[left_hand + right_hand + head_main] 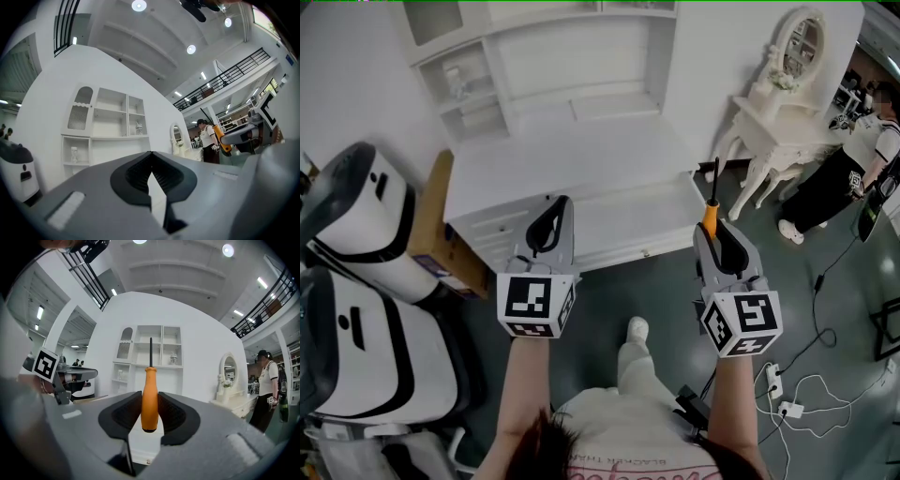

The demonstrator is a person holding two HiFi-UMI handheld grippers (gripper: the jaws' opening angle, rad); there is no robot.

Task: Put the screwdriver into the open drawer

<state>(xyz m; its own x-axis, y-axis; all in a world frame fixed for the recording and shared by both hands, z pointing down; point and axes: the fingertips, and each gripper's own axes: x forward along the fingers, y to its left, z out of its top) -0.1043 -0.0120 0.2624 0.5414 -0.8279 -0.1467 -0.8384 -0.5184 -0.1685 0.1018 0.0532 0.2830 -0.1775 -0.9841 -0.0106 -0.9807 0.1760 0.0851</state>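
The person's dark hair and pale shirt fill the bottom of the head view, and just beyond them both forearms reach out, a marker cube on each tool. The right gripper (713, 234) has its jaws closed on the orange handle of the screwdriver (712, 195), whose black shaft stands roughly upright out of the grip, tip up. The left gripper (549, 223) has its jaws brought together with nothing between them.

As I'd judge it, the pick-up is done and the delivery is not. The screwdriver is held in the air near the right end of the open drawer (623, 223) of the white desk (572, 155), and it is not inside. What is left looks like bringing it over the drawer, lowering it and letting go.

Only the head view gives the layout: the drawer pulled out below the desktop, with both tools in front of it and the left one before its left half. Only the right gripper view shows the grip itself, with a pad pressing on either side of the handle, the butt end hanging free between them, and a small knob (149, 461) on the white front low in the gap. The left gripper view shows its own pads meeting at the tips, the other tool with the orange handle off to its right, and a bystander (205, 136) beyond
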